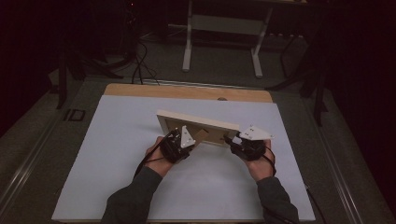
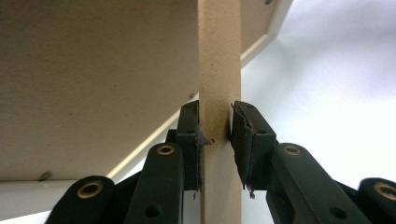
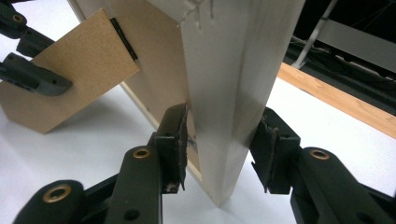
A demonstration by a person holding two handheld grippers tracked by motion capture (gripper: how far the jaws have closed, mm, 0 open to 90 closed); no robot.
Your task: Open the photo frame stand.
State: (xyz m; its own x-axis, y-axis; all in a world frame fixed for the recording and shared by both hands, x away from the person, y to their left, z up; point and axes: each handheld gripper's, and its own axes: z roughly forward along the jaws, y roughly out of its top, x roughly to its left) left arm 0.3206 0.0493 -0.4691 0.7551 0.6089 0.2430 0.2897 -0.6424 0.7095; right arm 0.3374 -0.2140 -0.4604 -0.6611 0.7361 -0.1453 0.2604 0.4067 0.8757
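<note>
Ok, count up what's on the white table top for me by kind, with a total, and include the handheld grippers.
Picture frames: 1, the pale wooden picture frame standing on edge, with its brown fold-out stand at the back.
Grippers: 2, the left gripper with its jaws around the stand, and the right gripper with its jaws around the frame's side rail.
Total: 3

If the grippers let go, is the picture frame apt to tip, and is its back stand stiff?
The picture frame stands on a narrow edge, so it probably tips easily. Its hinged stand looks like thin fibreboard: likely stiff but swinging freely. The left hand-held gripper straddles the stand.
</note>
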